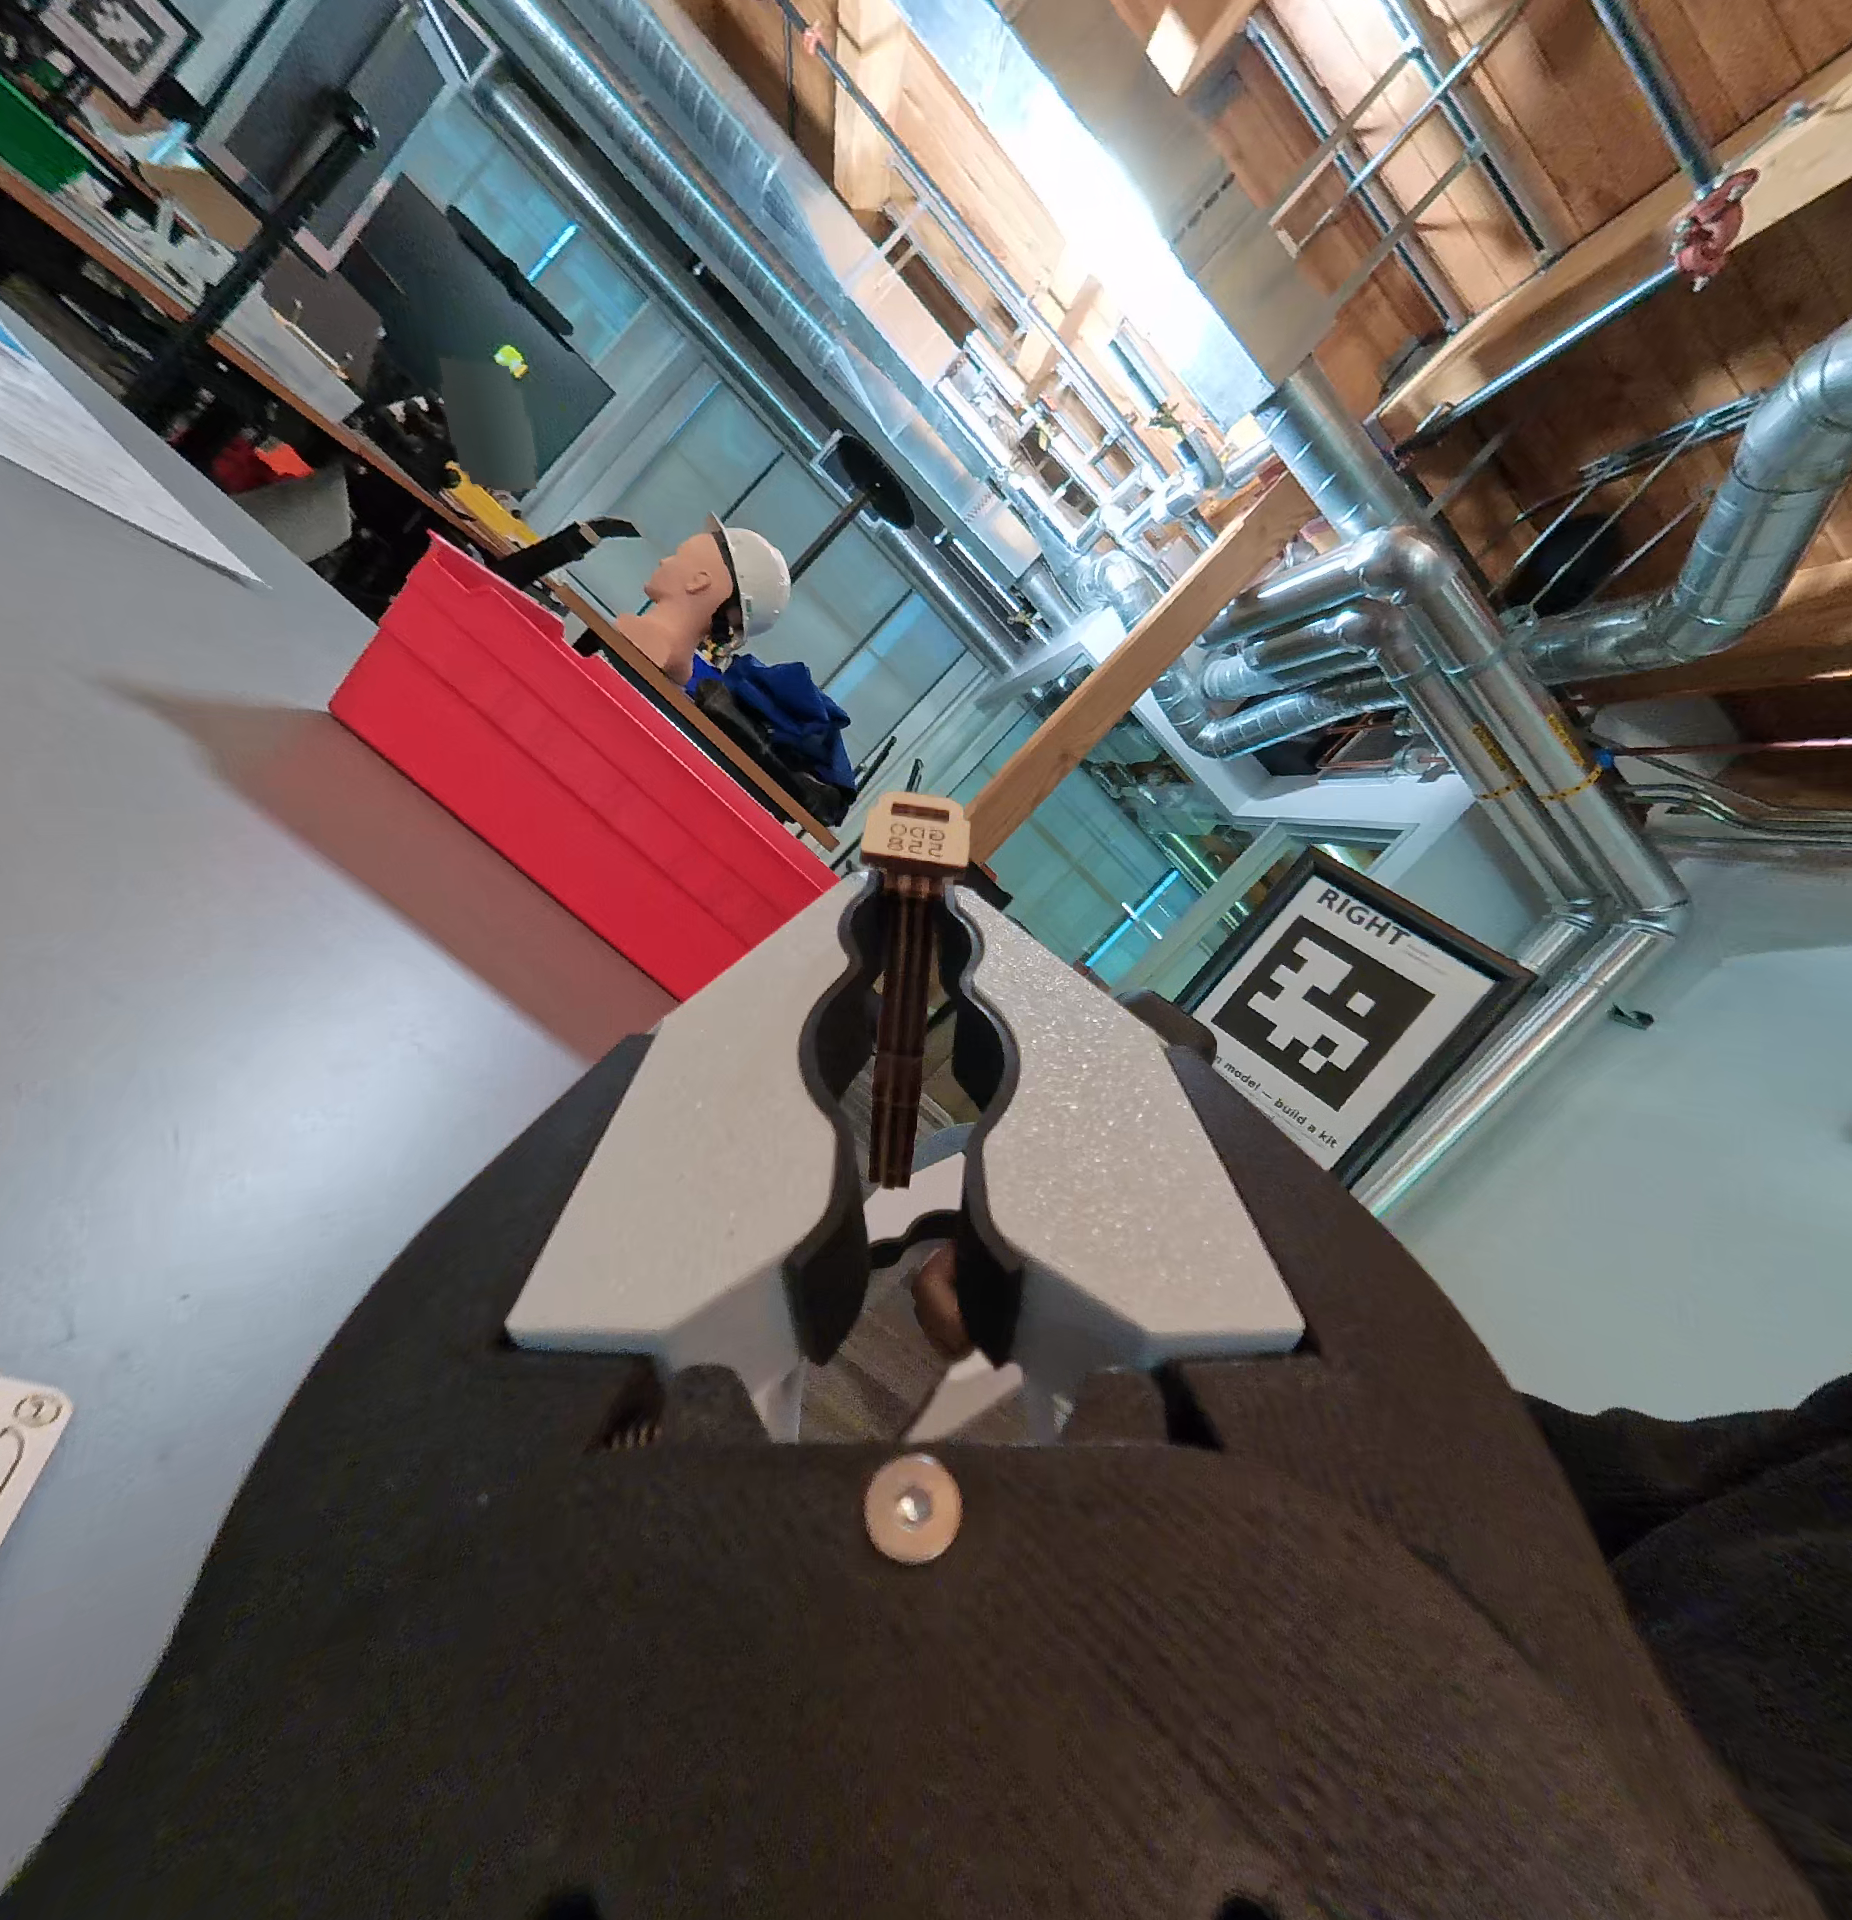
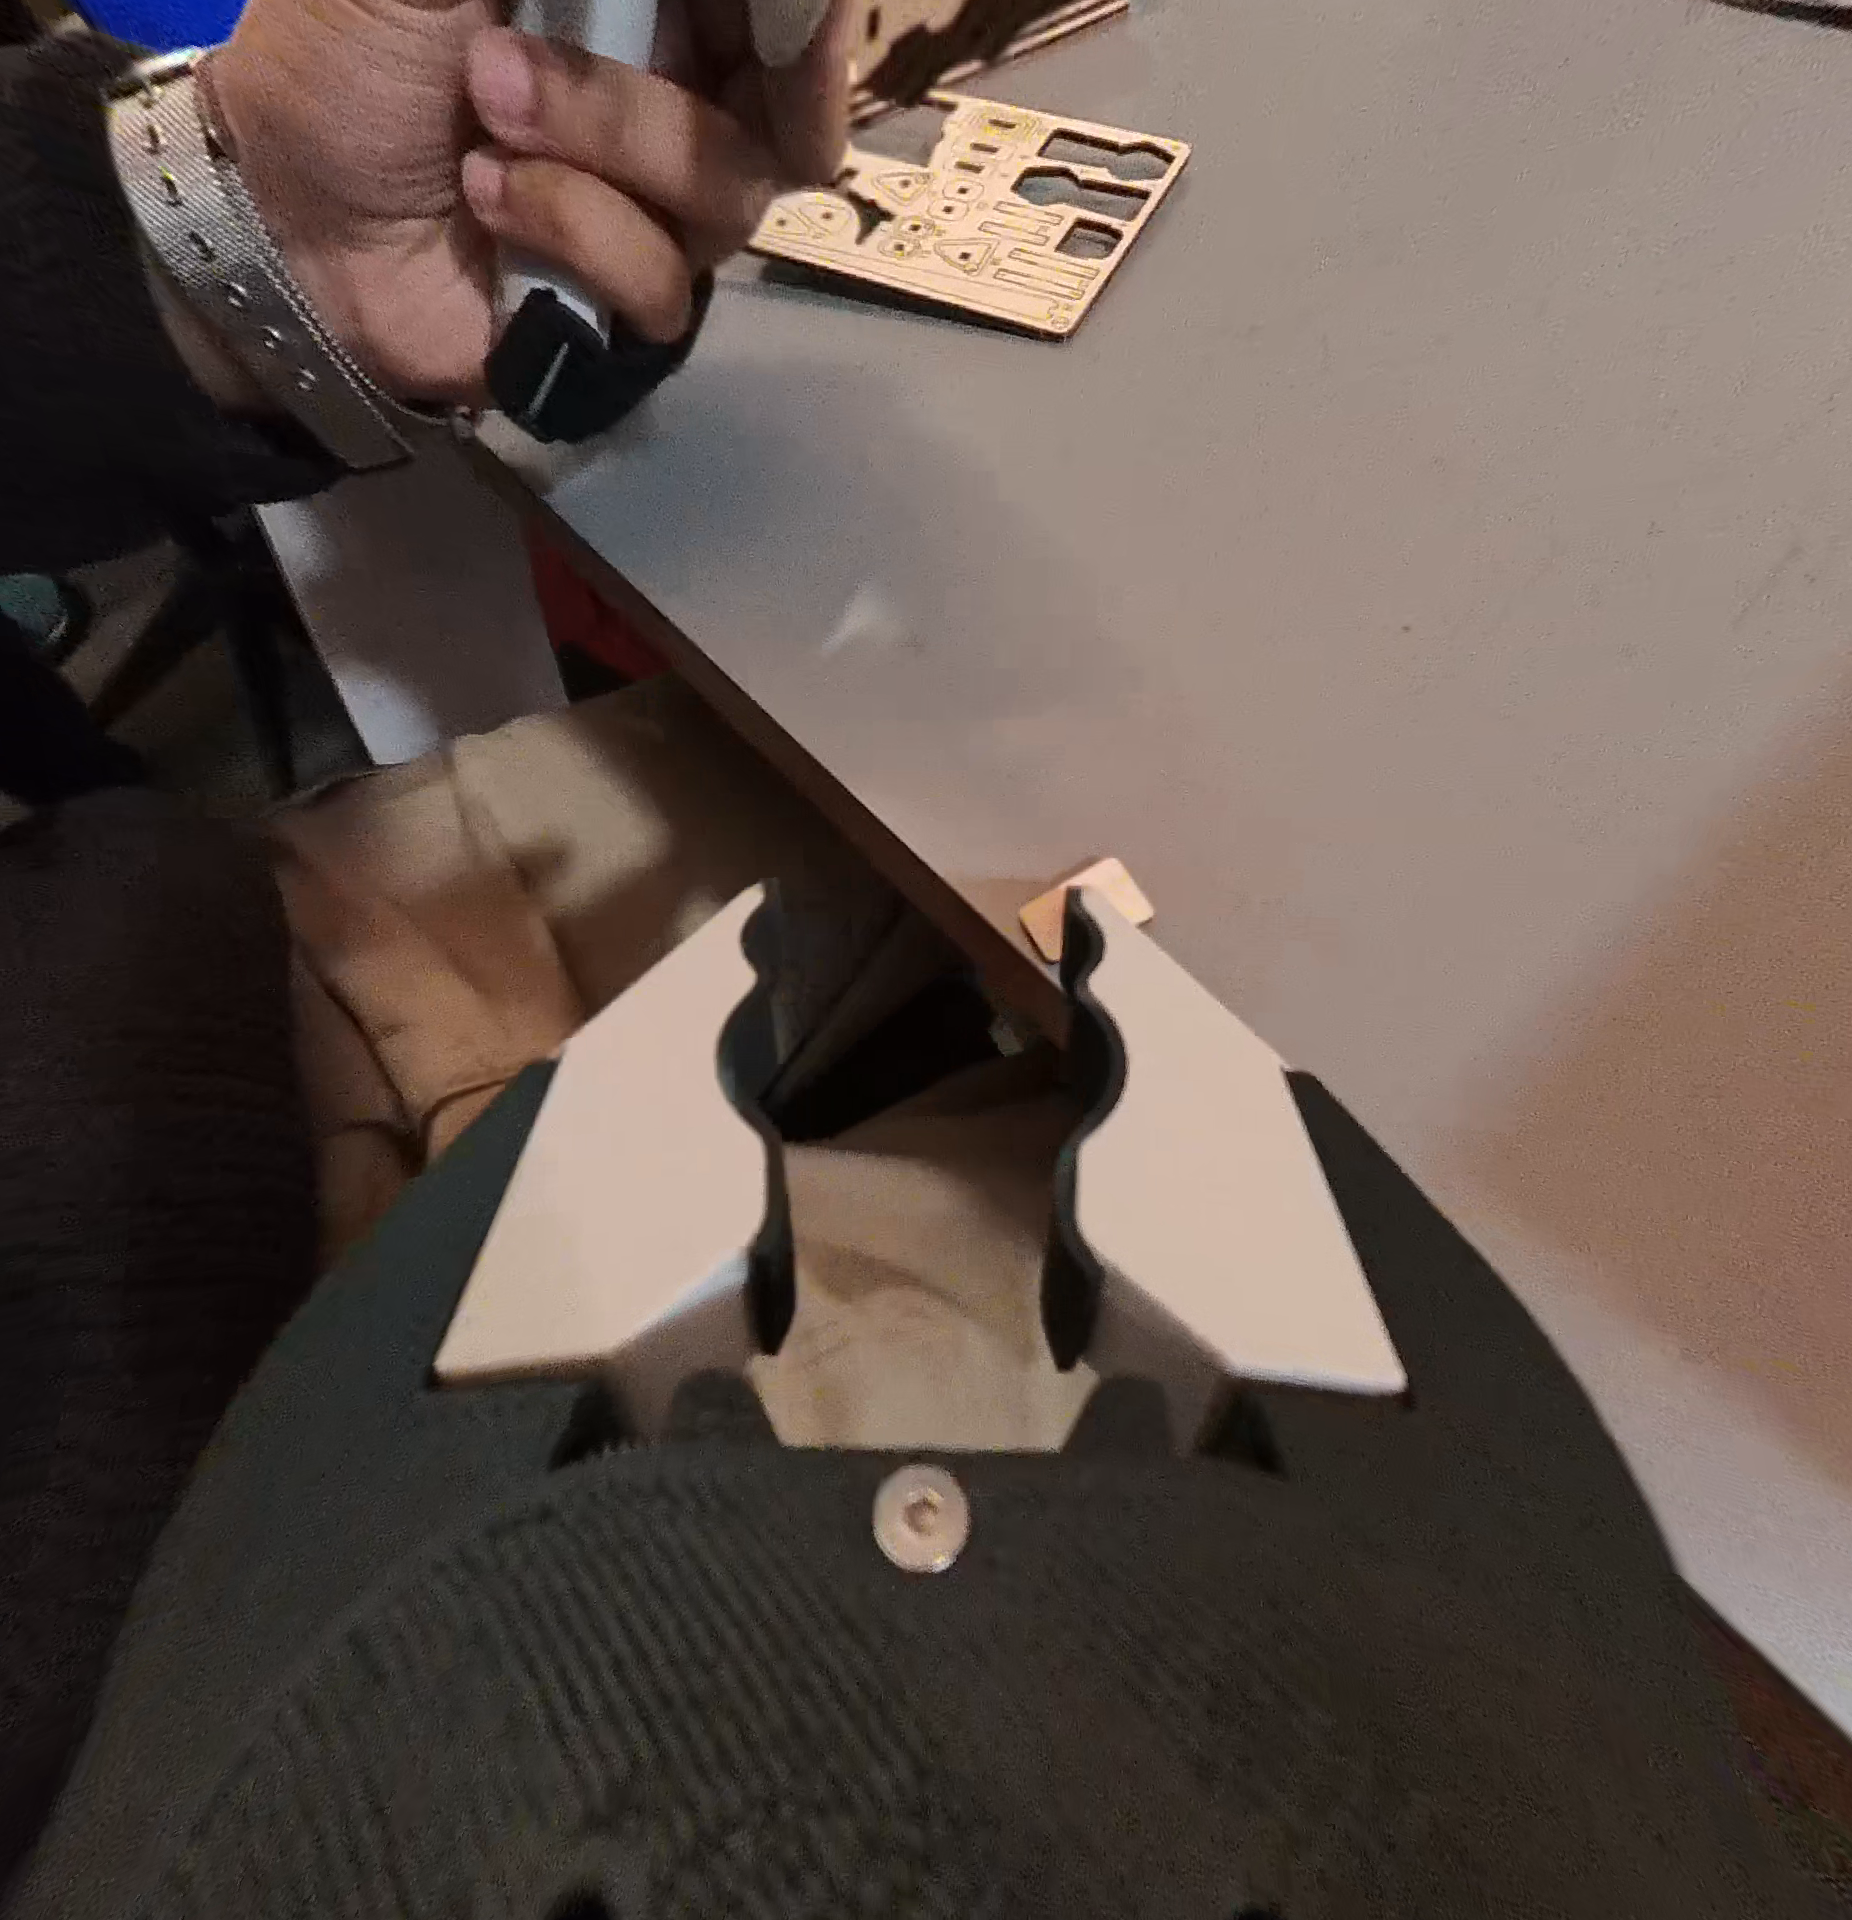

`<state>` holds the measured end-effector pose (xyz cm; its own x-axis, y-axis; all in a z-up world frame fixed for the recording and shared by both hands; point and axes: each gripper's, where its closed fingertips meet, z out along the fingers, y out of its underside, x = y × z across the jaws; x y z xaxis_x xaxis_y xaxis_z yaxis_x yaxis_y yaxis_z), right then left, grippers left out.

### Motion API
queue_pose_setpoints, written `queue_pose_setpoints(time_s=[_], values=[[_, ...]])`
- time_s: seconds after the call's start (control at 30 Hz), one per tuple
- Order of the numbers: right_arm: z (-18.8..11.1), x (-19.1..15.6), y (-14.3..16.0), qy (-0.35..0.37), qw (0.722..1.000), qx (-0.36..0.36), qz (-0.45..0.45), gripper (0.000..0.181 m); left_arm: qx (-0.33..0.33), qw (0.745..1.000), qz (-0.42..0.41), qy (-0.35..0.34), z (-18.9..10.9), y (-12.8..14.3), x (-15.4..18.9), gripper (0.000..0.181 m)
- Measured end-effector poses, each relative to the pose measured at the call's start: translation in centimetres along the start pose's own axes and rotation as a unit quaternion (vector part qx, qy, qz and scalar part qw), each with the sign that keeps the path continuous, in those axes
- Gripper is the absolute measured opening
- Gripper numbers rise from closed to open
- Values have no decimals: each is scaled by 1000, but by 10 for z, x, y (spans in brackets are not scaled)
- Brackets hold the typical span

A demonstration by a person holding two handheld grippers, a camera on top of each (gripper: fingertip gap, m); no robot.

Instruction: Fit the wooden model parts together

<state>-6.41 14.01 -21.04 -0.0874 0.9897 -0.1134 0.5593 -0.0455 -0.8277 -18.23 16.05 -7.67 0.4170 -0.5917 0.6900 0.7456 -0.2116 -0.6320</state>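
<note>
My left gripper [image 1: 914, 909] is shut on a thin stack of dark-edged wooden model parts [image 1: 898, 1039]. The stack's pale rounded tab [image 1: 917, 840] sticks out past the fingertips, and the gripper points up and away over the grey table [image 1: 174, 1039]. My right gripper [image 2: 917, 914] is open and empty, with its jaws astride the near table edge. A small pale wooden piece [image 2: 1093, 904] lies on that edge just behind the right fingertip. A wooden sheet with cut-out shapes [image 2: 974, 208] lies farther off on the table [image 2: 1317, 623].
A hand [image 2: 465, 177] grips the other gripper's handle at top left. Beige trousers [image 2: 465, 883] show below the table edge. A red bin [image 1: 589, 769], a framed marker board [image 1: 1348, 1018], a paper sheet [image 1: 70, 436] and a card [image 1: 8, 1455] are on or beside the table. My hands' fingertips stand some 20 cm from each other. Between my left fingertips and the card [image 1: 8, 1455] there is roughly 15 cm. The right camera catches it too, in the right wrist view [image 2: 1039, 313].
</note>
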Motion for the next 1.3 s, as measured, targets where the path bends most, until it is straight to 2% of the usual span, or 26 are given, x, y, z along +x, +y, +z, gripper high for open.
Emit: queue_pose_setpoints(time_s=[0.07,0.23,0.4,0.53,0.6,0.77,0.83,0.9,0.97,1.03,1.13,1.17,1.23,1.3], values=[[0,-4,0,0,1000,3,0,59,-5,1000,-8,6,5,2,-1,6],[4,-3,4,37,997,-11,-63,60,-9,1000,-19,14,10,4,-2,6],[3,3,8,95,982,-47,-155,41,-7,1000,-16,12,9,3,-2,6],[-10,5,-10,115,982,-5,-148,46,-2,1000,-17,4,5,1,-4,6],[-9,8,-3,115,982,-21,-147,46,0,1000,-17,3,4,0,-4,6],[4,12,10,154,956,-84,-236,29,-2,1000,-22,5,4,3,-4,6],[4,15,8,179,945,-90,-258,11,-4,1000,-20,6,4,4,-2,6],[2,12,7,175,945,-88,-262,11,-5,1000,-18,6,4,4,-2,6],[0,10,3,167,955,-72,-235,6,-4,1000,-20,6,4,4,-3,6],[-4,8,-13,159,969,-25,-187,2,-3,1000,-23,6,4,4,-3,6],[-13,15,-43,118,989,85,-21,2,-4,1000,-22,7,4,5,-3,6],[-13,20,-49,89,987,119,62,2,-5,1000,-22,8,4,5,-2,6],[-7,33,-47,35,964,150,215,2,-6,1000,-23,9,5,6,-2,6],[-4,48,-37,40,947,148,283,2,-6,1000,-25,10,5,7,-2,6]])
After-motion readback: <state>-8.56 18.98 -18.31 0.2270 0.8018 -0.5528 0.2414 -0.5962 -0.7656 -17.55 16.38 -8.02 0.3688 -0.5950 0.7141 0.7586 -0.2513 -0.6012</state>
